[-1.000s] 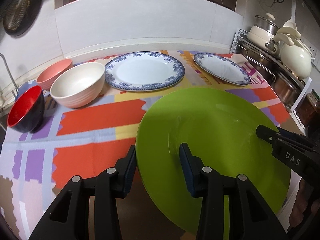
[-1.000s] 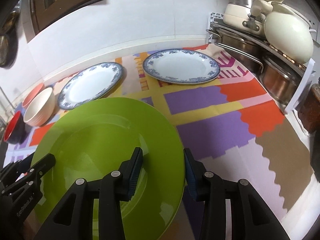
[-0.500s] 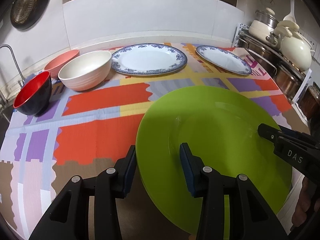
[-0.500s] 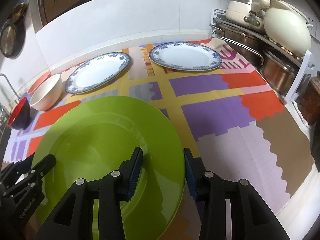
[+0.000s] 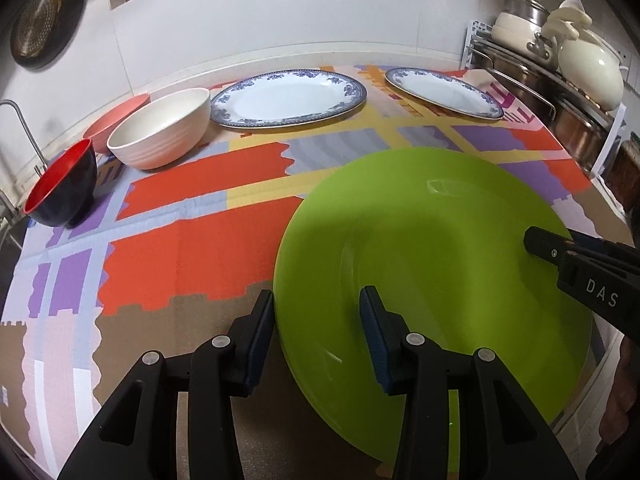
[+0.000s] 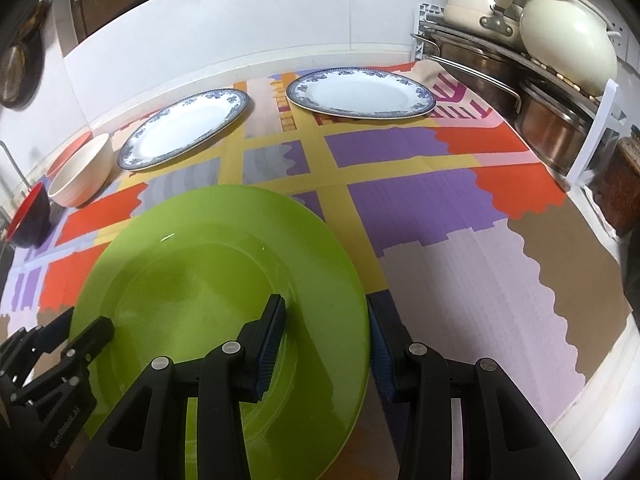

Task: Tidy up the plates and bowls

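A large green plate [image 5: 440, 260] hangs just above the patterned mat, carried by both grippers. My left gripper [image 5: 318, 320] is shut on its left rim, one finger under the edge and the other on top. My right gripper [image 6: 326, 328] is shut on the opposite rim of the green plate [image 6: 200, 280] in the same way. Two blue-rimmed white plates [image 5: 288, 98] [image 5: 444, 92] lie flat at the back of the mat. A cream bowl [image 5: 160, 132], a pink bowl [image 5: 116, 120] behind it and a red-and-black bowl [image 5: 60, 188] stand at the left.
A rack [image 6: 592, 136] with steel pots and cream cookware lines the right side. A white wall closes off the back. A pan [image 5: 36, 28] hangs on the wall at the upper left. The colourful mat [image 6: 460, 208] shows bare between the green plate and the rack.
Both grippers have sunk a little toward the mat with the green plate still held between them. The plates and bowls at the back now look farther away.
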`<state>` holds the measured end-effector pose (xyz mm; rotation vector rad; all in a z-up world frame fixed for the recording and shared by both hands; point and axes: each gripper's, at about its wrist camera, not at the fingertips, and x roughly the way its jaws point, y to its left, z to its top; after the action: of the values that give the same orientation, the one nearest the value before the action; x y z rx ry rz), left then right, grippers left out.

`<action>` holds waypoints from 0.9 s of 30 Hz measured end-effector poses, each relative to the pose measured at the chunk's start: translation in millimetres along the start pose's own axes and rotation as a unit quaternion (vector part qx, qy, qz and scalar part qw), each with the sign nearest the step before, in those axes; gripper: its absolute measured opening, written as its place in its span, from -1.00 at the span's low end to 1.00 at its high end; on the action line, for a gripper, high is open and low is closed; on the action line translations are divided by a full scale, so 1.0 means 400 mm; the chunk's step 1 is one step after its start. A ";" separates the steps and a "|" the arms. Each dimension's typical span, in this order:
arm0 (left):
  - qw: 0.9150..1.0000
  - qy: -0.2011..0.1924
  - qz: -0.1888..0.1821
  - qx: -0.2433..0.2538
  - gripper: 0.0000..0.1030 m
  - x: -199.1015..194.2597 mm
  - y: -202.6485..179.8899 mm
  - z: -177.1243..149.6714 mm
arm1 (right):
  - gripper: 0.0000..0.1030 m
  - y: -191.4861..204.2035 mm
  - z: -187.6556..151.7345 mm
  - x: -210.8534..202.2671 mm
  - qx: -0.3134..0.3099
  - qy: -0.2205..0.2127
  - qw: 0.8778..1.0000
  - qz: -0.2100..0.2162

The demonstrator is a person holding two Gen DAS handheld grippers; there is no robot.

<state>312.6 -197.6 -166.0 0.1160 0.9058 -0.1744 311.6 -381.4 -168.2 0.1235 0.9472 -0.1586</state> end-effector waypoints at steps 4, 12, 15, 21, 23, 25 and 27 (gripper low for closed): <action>1.000 -0.004 0.006 0.010 -0.16 -0.002 -0.005 -0.002 | -0.19 -0.005 0.000 0.003 0.007 0.006 1.000 0.004; 1.000 -0.004 0.009 0.011 -0.16 -0.001 -0.005 0.000 | -0.19 -0.011 -0.004 0.008 0.016 0.011 1.000 0.010; 1.000 -0.002 0.008 0.016 -0.16 -0.001 -0.006 0.002 | -0.18 -0.013 -0.005 0.009 0.019 0.012 1.000 0.013; 0.999 0.000 0.024 0.039 0.13 -0.003 -0.009 0.012 | -0.16 -0.001 -0.003 0.006 -0.006 0.010 1.000 -0.004; 0.999 -0.006 0.024 0.030 0.19 -0.013 0.002 0.018 | 0.04 0.000 -0.001 -0.008 -0.009 -0.001 1.000 -0.015; 0.999 -0.017 0.028 0.025 0.34 -0.028 0.009 0.028 | 0.12 -0.003 0.003 -0.026 -0.006 -0.014 1.000 -0.022; 0.999 -0.033 0.025 0.024 0.47 -0.049 0.016 0.040 | 0.12 0.001 0.007 -0.048 -0.009 -0.027 0.999 -0.026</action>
<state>314.5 -192.0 -140.4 0.1770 0.8330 -0.1533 302.9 -379.9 -150.7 0.0777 0.8985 -0.2005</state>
